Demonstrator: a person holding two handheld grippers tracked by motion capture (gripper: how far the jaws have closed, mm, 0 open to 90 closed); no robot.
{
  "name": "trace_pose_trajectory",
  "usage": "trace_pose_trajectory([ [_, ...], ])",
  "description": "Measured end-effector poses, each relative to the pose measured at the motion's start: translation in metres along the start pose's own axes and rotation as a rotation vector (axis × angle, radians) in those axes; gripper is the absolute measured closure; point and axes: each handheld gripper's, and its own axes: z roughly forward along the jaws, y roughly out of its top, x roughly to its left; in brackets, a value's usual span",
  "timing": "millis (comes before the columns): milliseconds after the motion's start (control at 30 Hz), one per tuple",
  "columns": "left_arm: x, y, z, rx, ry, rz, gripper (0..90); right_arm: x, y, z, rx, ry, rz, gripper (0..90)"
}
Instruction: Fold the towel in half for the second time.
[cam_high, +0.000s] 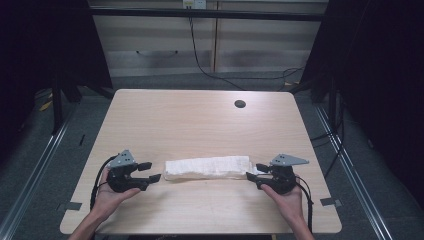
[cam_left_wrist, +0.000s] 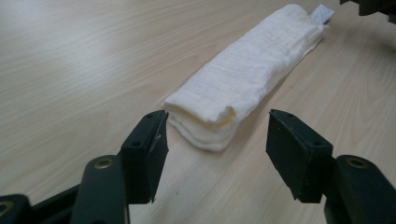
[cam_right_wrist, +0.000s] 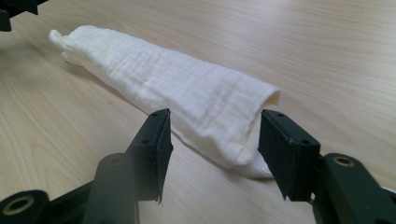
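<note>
A white cloth (cam_high: 207, 167), folded into a long narrow strip, lies flat across the near half of the wooden table (cam_high: 200, 120). My left gripper (cam_high: 152, 171) is at the strip's left end, held in a hand, and it is open. In the left gripper view the folded end of the cloth (cam_left_wrist: 210, 121) lies just beyond the tips of the left gripper (cam_left_wrist: 217, 140), untouched. My right gripper (cam_high: 253, 171) is at the right end, also open. In the right gripper view the cloth's end (cam_right_wrist: 224, 121) reaches in between the pads of the right gripper (cam_right_wrist: 212, 140), which stand apart from it.
A round cable hole (cam_high: 240, 104) sits in the table's far right part. The table's front edge runs just behind both hands. Beyond the far edge are a pale cabinet (cam_high: 210, 40) and a dangling black cable (cam_high: 197, 55). Dark curtains flank both sides.
</note>
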Motion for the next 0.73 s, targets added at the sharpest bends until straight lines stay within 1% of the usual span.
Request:
trace_pose_trajectory([
  [33, 0.001, -0.002, -0.004, -0.005, 0.004, -0.014, 36.1, -0.001, -0.001, -0.003, 0.001, -0.005, 0.007, 42.5],
  [67, 0.001, -0.003, -0.006, -0.004, 0.008, -0.017, 35.1, -0.003, -0.003, -0.007, 0.001, -0.012, 0.013, 42.1],
  [167, 0.003, -0.008, -0.012, 0.005, 0.039, -0.046, 33.8, -0.009, -0.01, -0.016, -0.013, -0.031, 0.028, 41.3],
  [200, 0.003, -0.009, -0.012, 0.017, 0.042, -0.05, 33.0, -0.011, -0.013, -0.019, -0.017, -0.037, 0.043, 40.9],
  [267, 0.003, -0.012, -0.013, 0.016, 0.053, -0.06, 31.2, -0.016, -0.018, -0.022, -0.023, -0.045, 0.066, 39.6],
  [300, 0.003, -0.014, -0.014, 0.021, 0.05, -0.061, 31.1, -0.018, -0.019, -0.024, -0.027, -0.05, 0.071, 39.5],
  [333, 0.002, -0.016, -0.015, 0.03, 0.056, -0.059, 30.0, -0.019, -0.02, -0.027, -0.034, -0.053, 0.078, 39.2],
  [433, 0.005, -0.021, -0.018, 0.049, 0.039, -0.072, 23.5, -0.02, -0.024, -0.035, -0.044, -0.065, 0.082, 37.7],
  [467, 0.006, -0.024, -0.02, 0.039, 0.061, -0.077, 21.8, -0.021, -0.027, -0.038, -0.05, -0.069, 0.083, 37.1],
  [533, 0.01, -0.028, -0.023, 0.033, 0.082, -0.102, 19.7, -0.023, -0.03, -0.042, -0.055, -0.079, 0.096, 35.8],
  [600, 0.015, -0.031, -0.026, 0.029, 0.105, -0.116, 15.8, -0.026, -0.032, -0.043, -0.057, -0.091, 0.103, 34.5],
  [633, 0.017, -0.032, -0.026, 0.026, 0.114, -0.128, 16.0, -0.026, -0.033, -0.042, -0.05, -0.095, 0.103, 34.4],
  [667, 0.019, -0.033, -0.026, 0.032, 0.124, -0.145, 15.9, -0.027, -0.033, -0.042, -0.046, -0.095, 0.104, 34.4],
  [700, 0.02, -0.034, -0.025, 0.032, 0.148, -0.162, 15.8, -0.028, -0.034, -0.041, -0.043, -0.099, 0.106, 34.4],
  [733, 0.021, -0.034, -0.024, 0.042, 0.162, -0.176, 15.9, -0.029, -0.034, -0.04, -0.033, -0.111, 0.126, 33.9],
])
